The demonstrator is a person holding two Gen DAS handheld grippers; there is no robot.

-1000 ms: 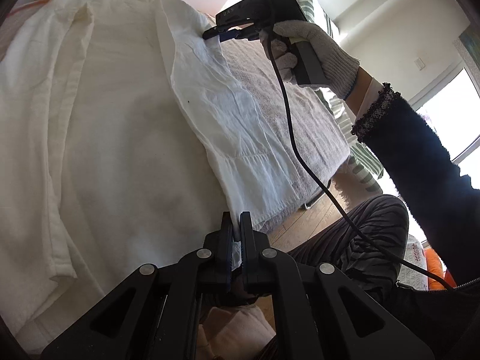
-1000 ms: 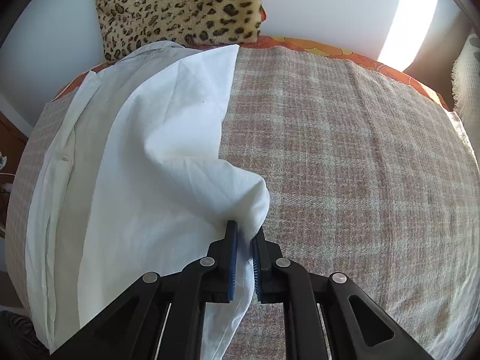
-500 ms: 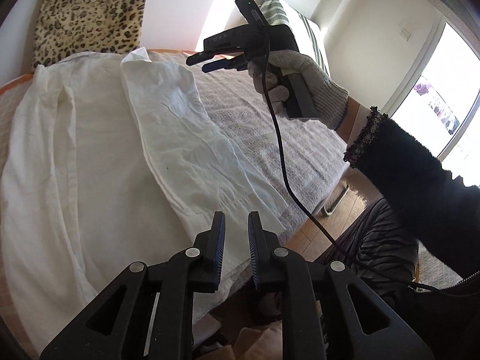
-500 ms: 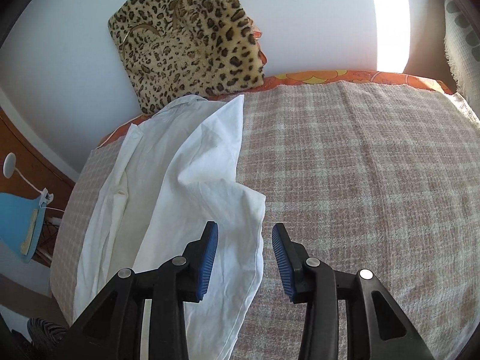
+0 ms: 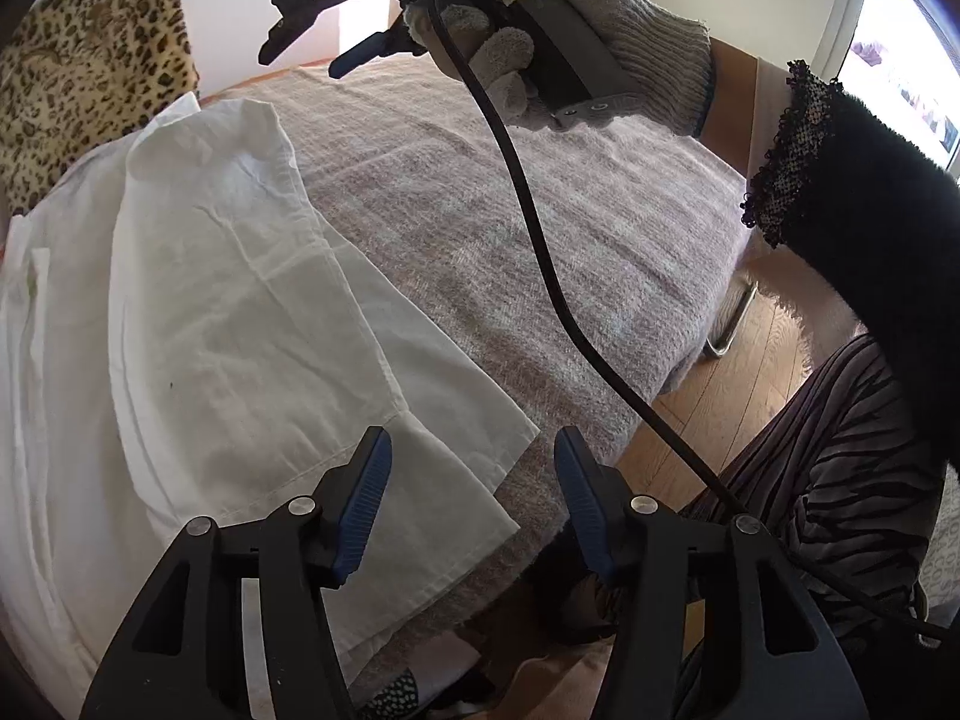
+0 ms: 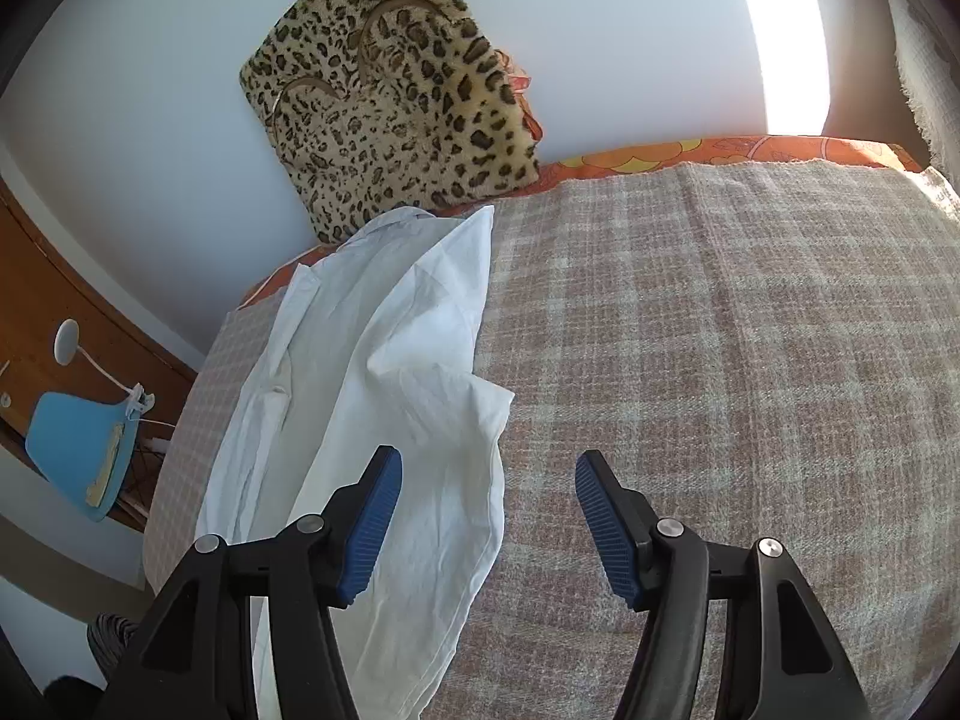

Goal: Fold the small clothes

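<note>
The white shirt [image 5: 228, 312] is judged light, limp and crease-prone; its hem corner is best pinched. Both the left claw [image 5: 471, 510] and the right claw [image 6: 486, 522] are held released above it.

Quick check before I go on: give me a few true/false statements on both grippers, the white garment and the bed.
1. The left gripper is open. True.
2. The right gripper is shut on the garment. False: it is open and holds nothing.
3. The garment lies on a plaid blanket. True.
4. A leopard-print cushion leans against the wall. True.
5. The garment covers the whole blanket. False: it covers one side only.
</note>
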